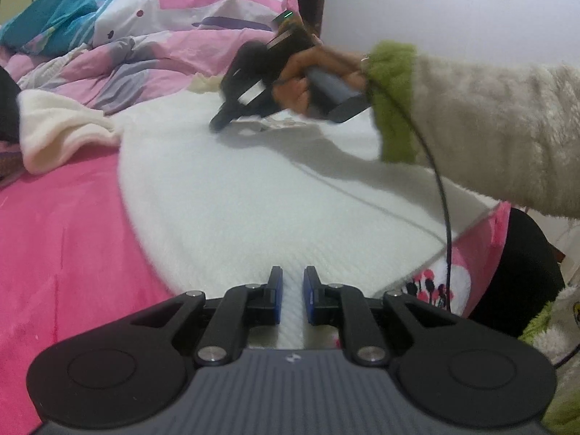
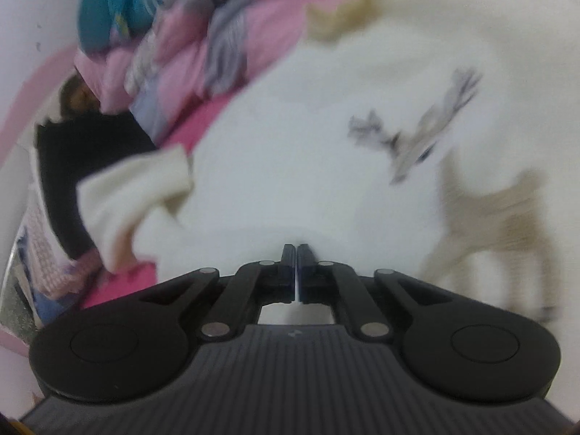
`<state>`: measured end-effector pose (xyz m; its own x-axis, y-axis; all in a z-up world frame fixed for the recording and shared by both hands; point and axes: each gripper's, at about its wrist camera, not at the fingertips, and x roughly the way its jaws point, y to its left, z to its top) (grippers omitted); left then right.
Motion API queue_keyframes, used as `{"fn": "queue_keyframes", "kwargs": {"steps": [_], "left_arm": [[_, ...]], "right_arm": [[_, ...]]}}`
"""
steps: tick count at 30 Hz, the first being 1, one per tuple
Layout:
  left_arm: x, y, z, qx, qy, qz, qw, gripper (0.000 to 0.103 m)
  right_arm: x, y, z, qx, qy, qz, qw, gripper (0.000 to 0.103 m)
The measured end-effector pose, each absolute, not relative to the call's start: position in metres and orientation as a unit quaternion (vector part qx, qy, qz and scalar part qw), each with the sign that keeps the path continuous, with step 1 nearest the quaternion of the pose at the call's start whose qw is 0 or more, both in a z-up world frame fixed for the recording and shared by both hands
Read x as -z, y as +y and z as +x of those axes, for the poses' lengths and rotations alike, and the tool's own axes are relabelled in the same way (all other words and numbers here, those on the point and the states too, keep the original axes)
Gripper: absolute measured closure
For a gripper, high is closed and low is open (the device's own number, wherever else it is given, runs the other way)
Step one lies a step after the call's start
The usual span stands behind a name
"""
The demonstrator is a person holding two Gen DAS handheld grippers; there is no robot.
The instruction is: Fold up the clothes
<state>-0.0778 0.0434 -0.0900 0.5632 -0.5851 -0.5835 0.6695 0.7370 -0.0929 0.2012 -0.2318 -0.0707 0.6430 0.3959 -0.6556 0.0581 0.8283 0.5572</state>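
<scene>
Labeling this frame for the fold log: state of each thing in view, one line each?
white sweater: spread flat on the bed, not yet folded
left tongs: narrow gap, white fabric between the fingers; grip unclear
right tongs: shut, thin white edge pinched between the fingers
cream sleeve: bunched at the sweater's side
pink quilt: crumpled in a heap behind
</scene>
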Motion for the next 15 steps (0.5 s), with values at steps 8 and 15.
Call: {"fn": "queue_keyframes", "kwargs": {"steps": [8,15], "left_arm": [[0.061,0.038,-0.076,0.382,0.271,0.073,0.881,0.089],[0.084,-0.038,-0.072,0.413,0.313,0.143,0.843,0.09]], "right_arm": [[0.008,-0.303,0.052,-0.127,0.383,0.204,0.892,0.098],[0.05,-0.285,0.055,-0.143,0.441,0.112,0.879,0.098]]}}
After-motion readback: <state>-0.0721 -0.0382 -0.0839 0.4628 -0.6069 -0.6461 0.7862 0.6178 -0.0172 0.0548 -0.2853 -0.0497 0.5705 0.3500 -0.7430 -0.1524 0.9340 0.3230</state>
